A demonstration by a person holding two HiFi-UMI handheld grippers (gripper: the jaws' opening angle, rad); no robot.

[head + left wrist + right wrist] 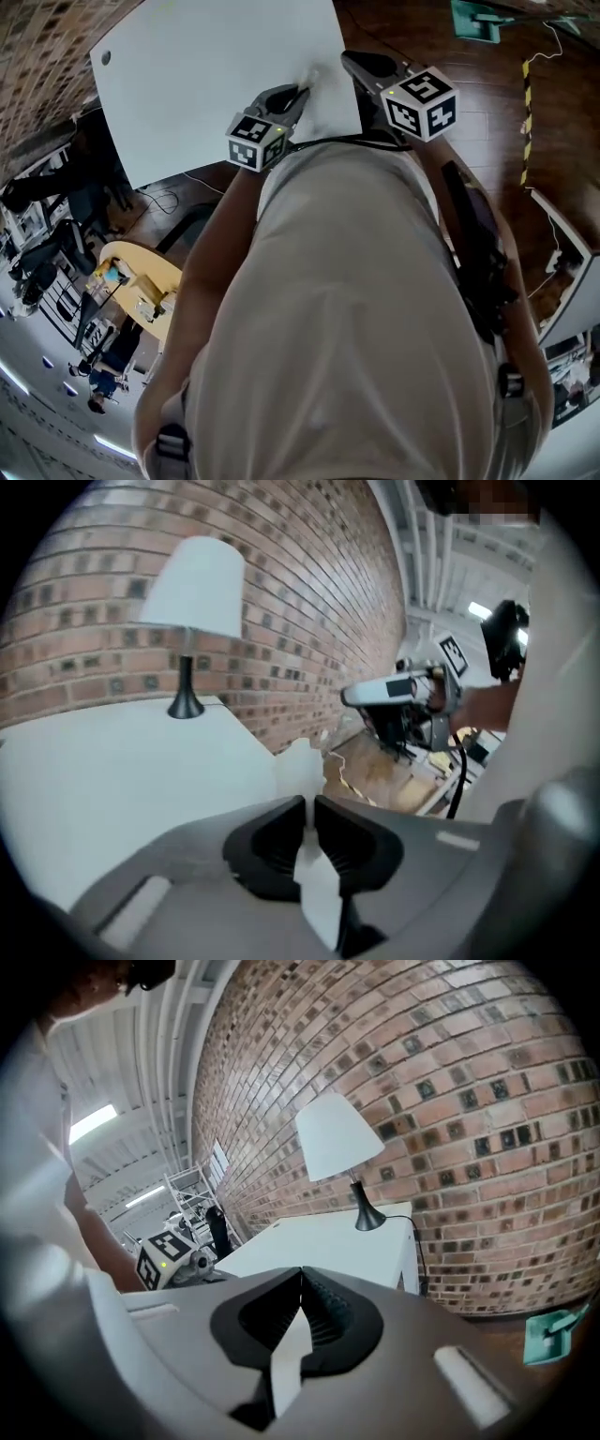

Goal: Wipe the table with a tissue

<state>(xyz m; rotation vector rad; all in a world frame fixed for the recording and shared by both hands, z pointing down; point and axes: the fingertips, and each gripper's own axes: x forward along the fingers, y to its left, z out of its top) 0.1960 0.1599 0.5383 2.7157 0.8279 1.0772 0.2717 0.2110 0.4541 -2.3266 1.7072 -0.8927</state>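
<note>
Left tongs [309,803] were clamped on the tissue [300,761]; right tongs [300,1274] were closed, apparently empty. Tissue likely light, limp, tear-prone: best pinched at a bunched part.

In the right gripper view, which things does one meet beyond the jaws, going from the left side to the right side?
marker cube → lamp → teal object
</note>
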